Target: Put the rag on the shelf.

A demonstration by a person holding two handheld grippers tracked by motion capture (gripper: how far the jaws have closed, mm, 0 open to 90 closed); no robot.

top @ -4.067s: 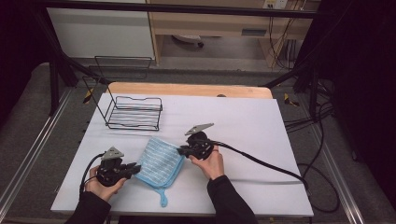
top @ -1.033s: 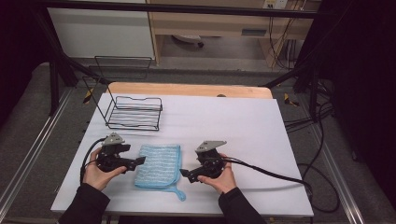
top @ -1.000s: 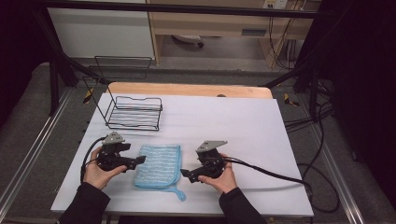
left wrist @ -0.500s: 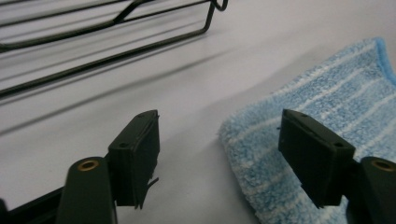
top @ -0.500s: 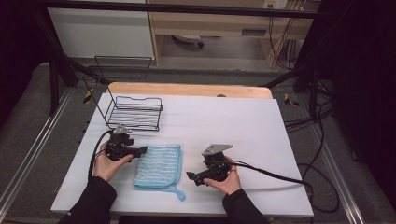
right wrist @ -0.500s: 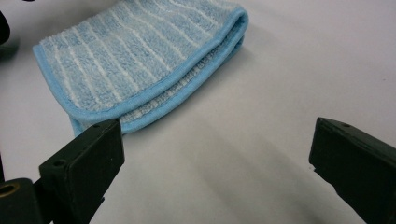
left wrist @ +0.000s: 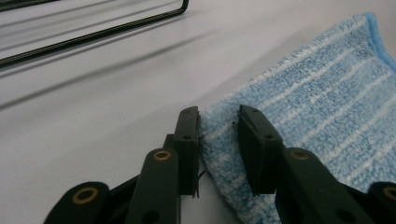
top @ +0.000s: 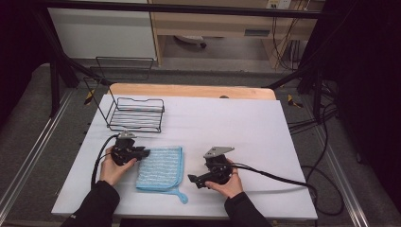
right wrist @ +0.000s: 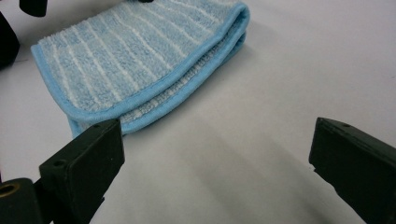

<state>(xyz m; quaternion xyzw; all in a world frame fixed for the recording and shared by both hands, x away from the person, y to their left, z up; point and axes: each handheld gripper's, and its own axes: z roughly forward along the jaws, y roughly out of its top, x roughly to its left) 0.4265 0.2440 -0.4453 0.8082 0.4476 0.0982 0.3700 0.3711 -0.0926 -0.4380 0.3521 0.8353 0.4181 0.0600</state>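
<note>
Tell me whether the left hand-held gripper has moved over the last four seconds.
Yes. The left hand-held gripper moved away from the table's near edge, toward the wire basket.

Cloth [top: 161,167] light blue, white stripes, blue edging; table [top: 227,123] white; basket [top: 136,113] black wire.

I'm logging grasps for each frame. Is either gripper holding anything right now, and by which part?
The left gripper straddles the blue cloth's edge but hasn't clamped it. The right gripper is open, holding nothing.
</note>
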